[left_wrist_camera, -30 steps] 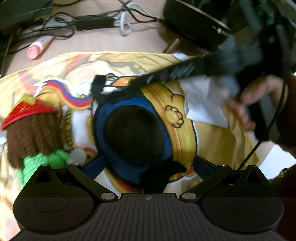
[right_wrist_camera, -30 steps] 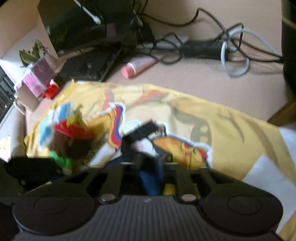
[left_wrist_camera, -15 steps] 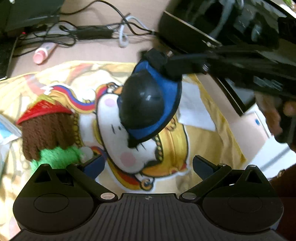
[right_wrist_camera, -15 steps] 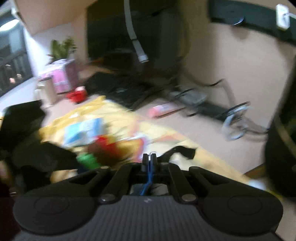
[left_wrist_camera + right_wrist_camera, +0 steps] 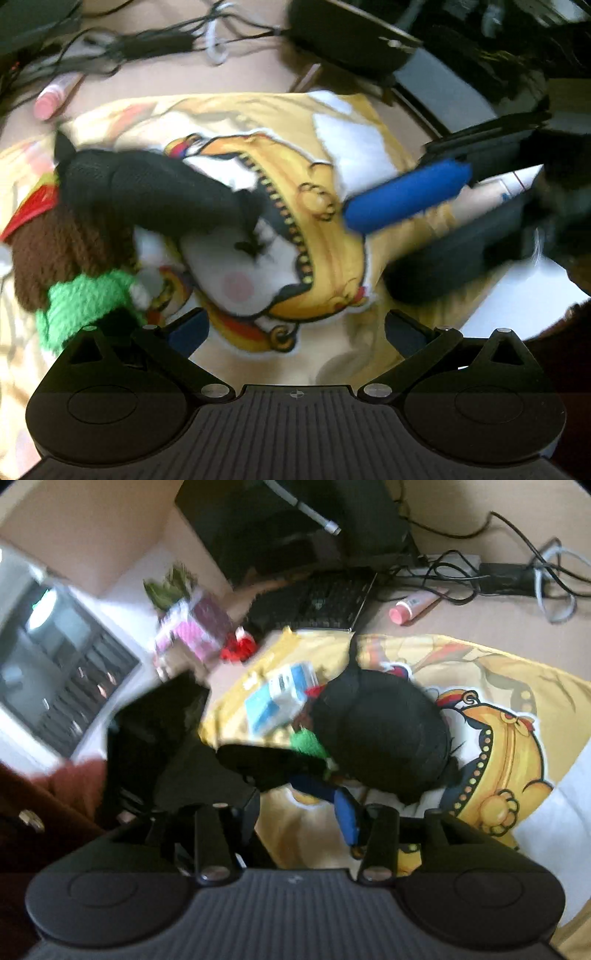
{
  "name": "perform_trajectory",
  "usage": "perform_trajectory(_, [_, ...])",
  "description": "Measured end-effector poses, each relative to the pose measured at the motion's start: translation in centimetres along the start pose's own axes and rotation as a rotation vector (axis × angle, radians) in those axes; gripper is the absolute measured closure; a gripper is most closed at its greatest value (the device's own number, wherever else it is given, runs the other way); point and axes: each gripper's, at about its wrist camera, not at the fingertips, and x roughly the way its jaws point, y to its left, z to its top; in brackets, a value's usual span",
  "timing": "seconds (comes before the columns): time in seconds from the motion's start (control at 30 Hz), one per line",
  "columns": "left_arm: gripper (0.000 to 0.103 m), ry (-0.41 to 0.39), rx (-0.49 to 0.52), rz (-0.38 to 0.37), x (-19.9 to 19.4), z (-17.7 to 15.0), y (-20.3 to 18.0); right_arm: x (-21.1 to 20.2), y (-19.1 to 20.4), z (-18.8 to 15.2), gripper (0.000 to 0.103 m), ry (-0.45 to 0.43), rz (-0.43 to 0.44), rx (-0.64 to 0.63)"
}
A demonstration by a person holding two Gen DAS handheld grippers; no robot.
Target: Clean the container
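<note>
Black container (image 5: 147, 188) is seen lying on its side on the yellow printed cloth (image 5: 332, 258), ahead of and clear of both grippers. Left gripper (image 5: 295, 328): jaws spread, nothing held. Right gripper (image 5: 295, 812): jaws apart, nothing held. Knitted doll (image 5: 70, 266) touches the container's left side; pink tube (image 5: 55, 99) lies beyond the cloth's far edge.

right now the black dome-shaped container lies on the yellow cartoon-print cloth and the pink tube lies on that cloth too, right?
Not quite. The pink tube lies off the yellow cartoon-print cloth, on the bare tan desk by the cables, as the right wrist view shows. The black dome-shaped container does lie on the cloth.
</note>
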Motion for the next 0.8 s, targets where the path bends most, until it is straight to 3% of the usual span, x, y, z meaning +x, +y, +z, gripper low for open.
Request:
perform_trajectory(0.03, [0.000,-0.001,-0.015,-0.001,-0.1,-0.1,0.2,-0.1,-0.4,0.1,0.055,-0.016,-0.032,0.012])
perform_trajectory(0.1, [0.000,-0.001,-0.024,0.000,-0.2,-0.2,0.3,0.8,-1.0,0.0,0.054,-0.023,-0.176,-0.032])
perform_trajectory(0.17, [0.000,0.003,-0.014,0.015,-0.4,-0.4,0.1,2.2,-2.2,-0.1,0.054,-0.006,-0.214,0.012])
perform_trajectory(0.23, [0.000,0.004,-0.008,0.033,-0.8,-0.7,-0.1,3.2,-4.4,-0.4,0.054,-0.001,-0.125,0.200])
perform_trajectory(0.37, [0.000,-0.011,-0.059,0.036,-1.5,-1.4,0.5,5.0,-10.4,-3.0,0.053,-0.075,0.191,0.818])
perform_trajectory(0.43, [0.000,-0.012,-0.079,0.028,-1.6,-1.7,0.7,6.7,-12.1,-4.4,0.055,-0.098,0.252,1.027])
perform_trajectory(0.5, [0.000,-0.007,-0.078,0.030,-1.7,-1.9,0.7,7.9,-12.6,-4.6,0.058,-0.112,0.241,1.095])
perform_trajectory(0.57, [0.000,-0.001,-0.071,0.037,-1.8,-2.0,0.5,8.7,-12.4,-3.9,0.059,-0.115,0.203,1.079])
perform_trajectory(0.63, [0.000,-0.002,-0.063,0.040,-2.1,-2.1,0.4,8.7,-11.5,-2.7,0.059,-0.086,0.184,0.978])
perform_trajectory(0.7, [0.000,-0.020,-0.069,0.031,-2.5,-1.9,0.6,7.5,-9.5,-0.8,0.056,-0.042,0.147,0.752])
perform_trajectory(0.73, [0.000,-0.033,-0.081,0.022,-2.6,-1.7,0.8,6.5,-8.2,0.3,0.052,-0.035,0.090,0.601])
perform_trajectory(0.8, [0.000,-0.069,-0.117,-0.008,-2.6,-1.0,1.3,4.5,-5.8,2.3,0.049,-0.078,-0.114,0.289])
